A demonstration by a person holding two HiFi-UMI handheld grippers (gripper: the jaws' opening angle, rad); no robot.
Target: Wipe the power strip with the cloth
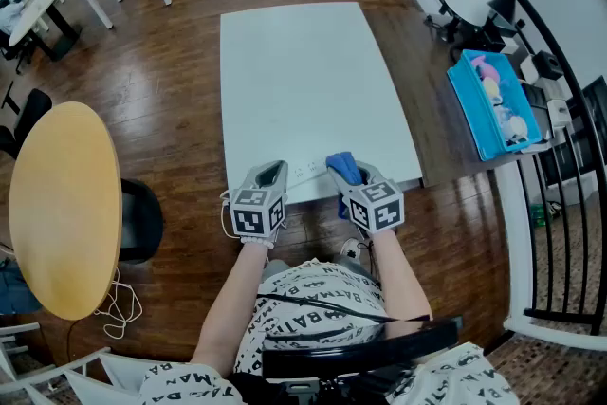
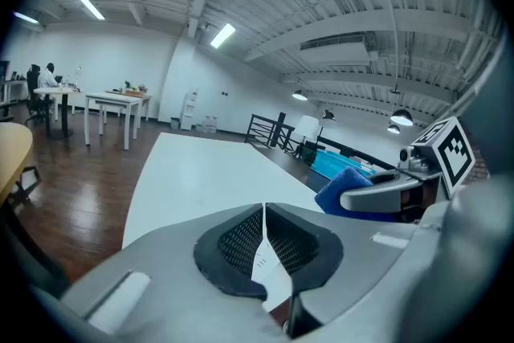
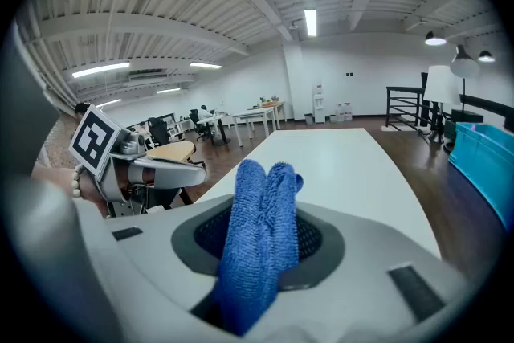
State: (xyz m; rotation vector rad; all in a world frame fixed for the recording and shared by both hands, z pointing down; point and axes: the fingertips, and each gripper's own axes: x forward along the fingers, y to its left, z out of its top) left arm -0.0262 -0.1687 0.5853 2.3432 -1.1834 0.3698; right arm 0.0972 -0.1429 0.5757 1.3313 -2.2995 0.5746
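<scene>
Two grippers we logged: left gripper (image 2: 263, 211), jaws pressed together, empty; right gripper (image 3: 263, 214) pinched blue cloth (image 3: 255, 257) by the power strip (image 1: 305, 172).

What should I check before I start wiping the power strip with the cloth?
1. Cloth gripped: the blue cloth is clamped between the jaws of the right gripper. Ok.
2. Power strip found: the power strip lies along the near edge of the white table, between the two grippers. Ok.
3. Cloth on the strip: the cloth's end is over the strip, but contact does not show. Cannot tell.
4. Left gripper free: its jaws are shut with nothing held. Ok.
5. Strip steadied by the left gripper: it is at the strip's left end, but whether it presses down does not show. Cannot tell.
</scene>
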